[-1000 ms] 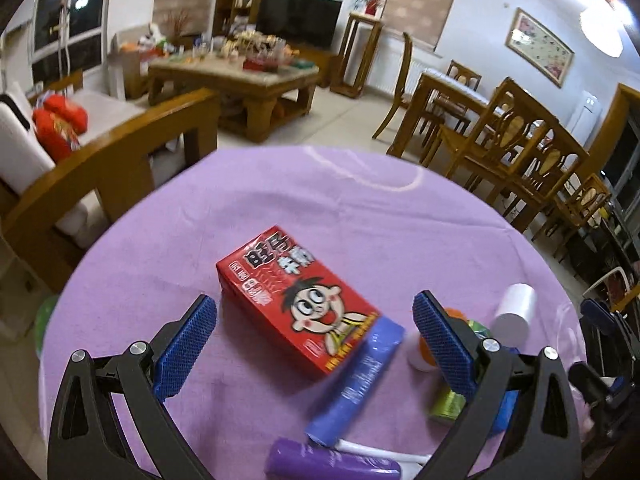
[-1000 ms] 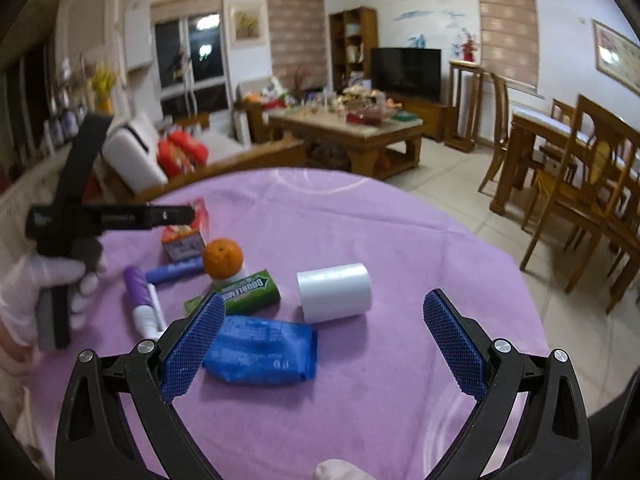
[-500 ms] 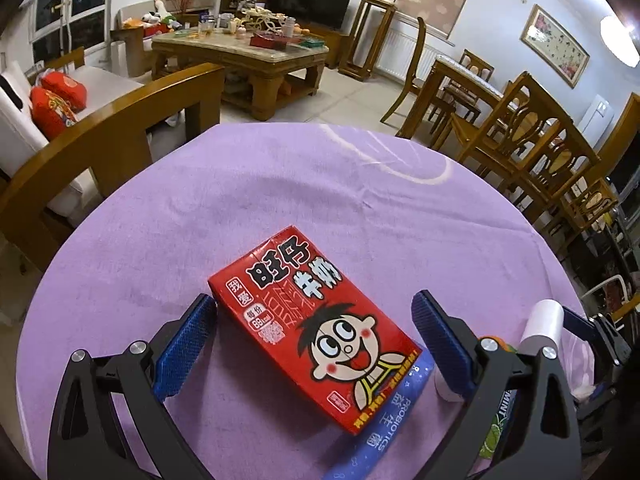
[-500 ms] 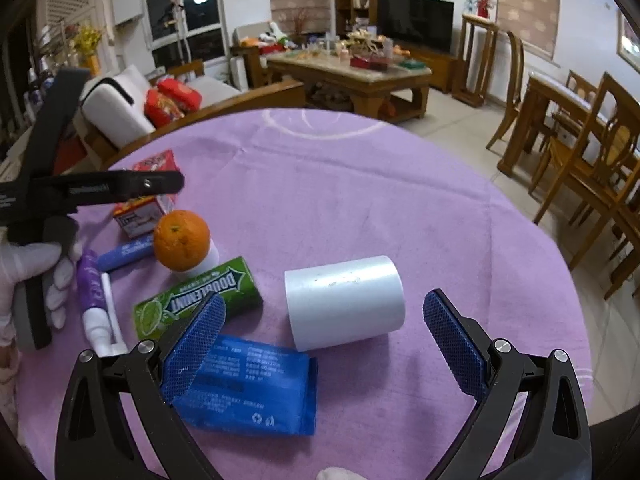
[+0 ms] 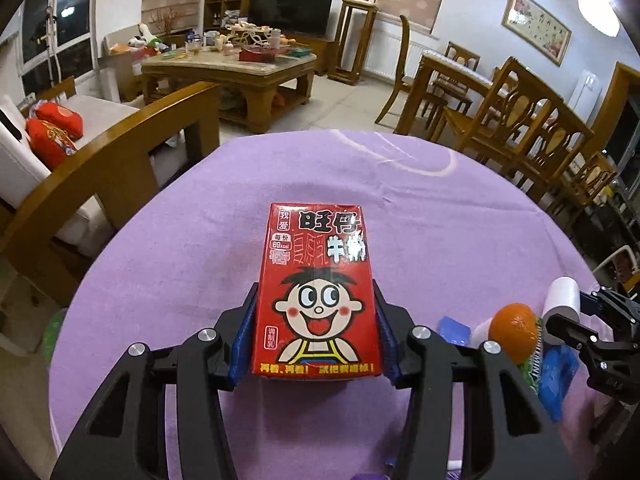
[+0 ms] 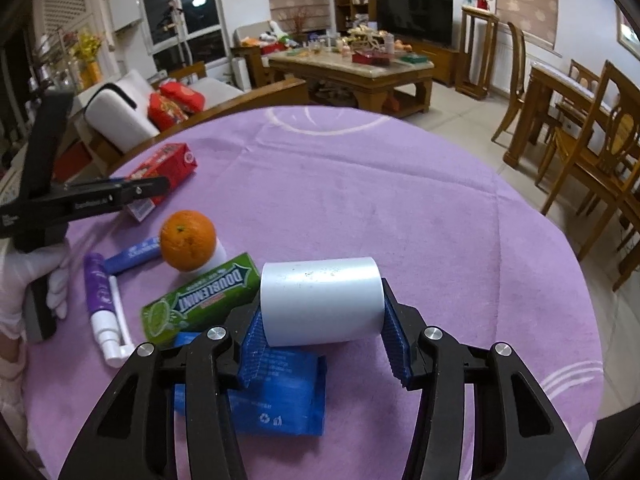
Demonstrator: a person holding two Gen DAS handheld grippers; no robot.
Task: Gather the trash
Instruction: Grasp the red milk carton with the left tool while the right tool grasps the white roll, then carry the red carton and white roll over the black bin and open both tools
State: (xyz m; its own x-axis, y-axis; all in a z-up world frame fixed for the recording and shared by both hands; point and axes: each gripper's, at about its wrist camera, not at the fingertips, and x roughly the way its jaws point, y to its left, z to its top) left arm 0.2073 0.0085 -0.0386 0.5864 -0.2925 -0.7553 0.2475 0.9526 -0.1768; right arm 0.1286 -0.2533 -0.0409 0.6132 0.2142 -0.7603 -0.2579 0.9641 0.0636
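Note:
My left gripper (image 5: 314, 344) is shut on a red milk carton (image 5: 318, 292) with a cartoon face, its blue pads pressed on both long sides. The carton also shows in the right wrist view (image 6: 162, 176), held by the left gripper (image 6: 152, 190). My right gripper (image 6: 322, 340) is shut on a white roll (image 6: 322, 302) lying on its side, one pad at each end. The roll also shows in the left wrist view (image 5: 562, 300).
On the round purple table (image 6: 360, 192) lie an orange (image 6: 187, 240), a green gum pack (image 6: 202, 300), a blue packet (image 6: 276, 396), a blue tube (image 6: 132, 254) and a purple spray bottle (image 6: 98, 300). Wooden chairs (image 6: 592, 136) stand at the right.
Both grippers moved forward and closed: the left onto the red carton, the right onto the white roll. The carton now points straight ahead between the left pads.

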